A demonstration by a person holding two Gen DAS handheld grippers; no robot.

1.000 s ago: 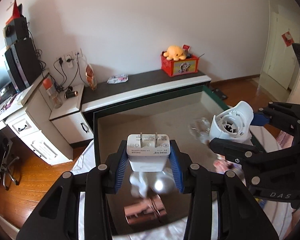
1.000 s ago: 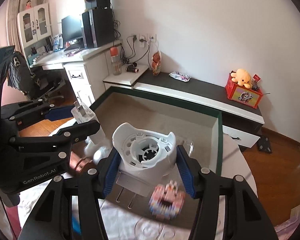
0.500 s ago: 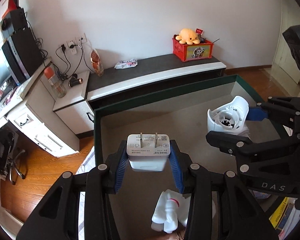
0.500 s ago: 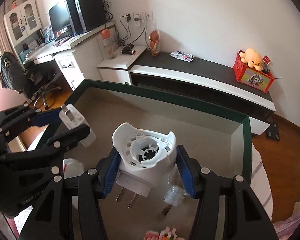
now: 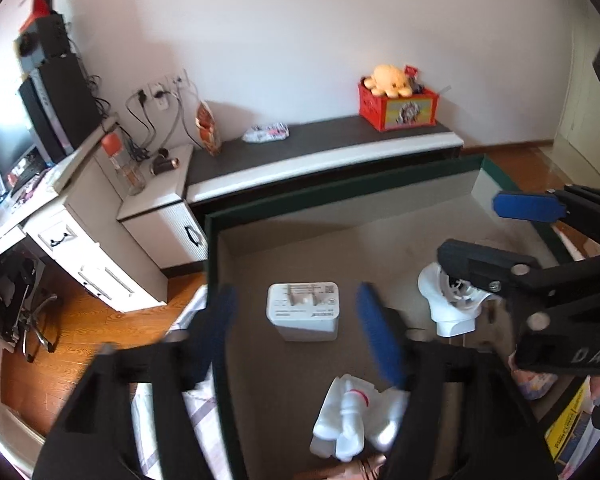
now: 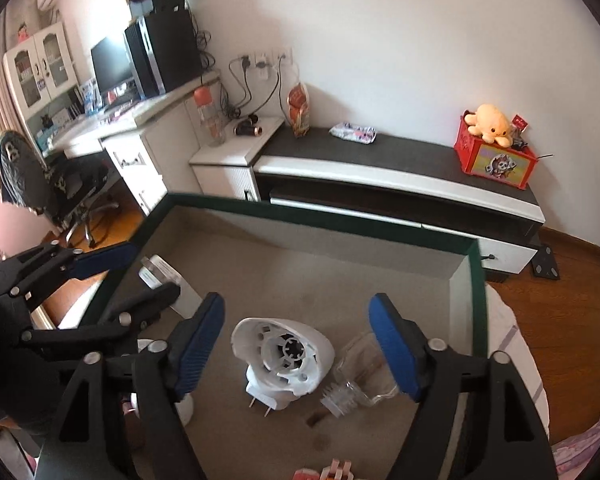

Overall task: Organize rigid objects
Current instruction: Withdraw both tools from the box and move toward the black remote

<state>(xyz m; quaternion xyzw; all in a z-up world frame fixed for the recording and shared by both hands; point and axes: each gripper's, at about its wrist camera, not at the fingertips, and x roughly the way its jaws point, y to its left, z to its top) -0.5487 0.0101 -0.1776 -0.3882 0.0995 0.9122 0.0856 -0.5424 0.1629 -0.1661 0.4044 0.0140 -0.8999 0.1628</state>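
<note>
Your left gripper (image 5: 296,326) hangs over the left part of the box (image 5: 214,320), jaws opening, blue pads (image 5: 222,320) spread wide and blurred. The charger (image 5: 303,312) sits between them but neither pad touches it; it lies in the box, prongs facing up, near the left wall. Below it, nearer you, a white bottle (image 5: 350,420) lies on the box floor.

In the right wrist view the same left gripper (image 6: 120,276) shows at the left edge, with the charger (image 6: 162,276) partly hidden behind its lower finger.

Your right gripper (image 6: 296,350) is over the middle-right of the box (image 6: 478,300), jaws also opening, pads (image 6: 198,346) well apart. The white plug (image 6: 284,360) is between them, clear of both pads, resting on the box floor with its prongs pointing down-left. Just right of it lies a clear plastic piece (image 6: 360,376), close to the right pad. At the bottom edge a pink block toy (image 6: 330,470) is barely in view.
</note>
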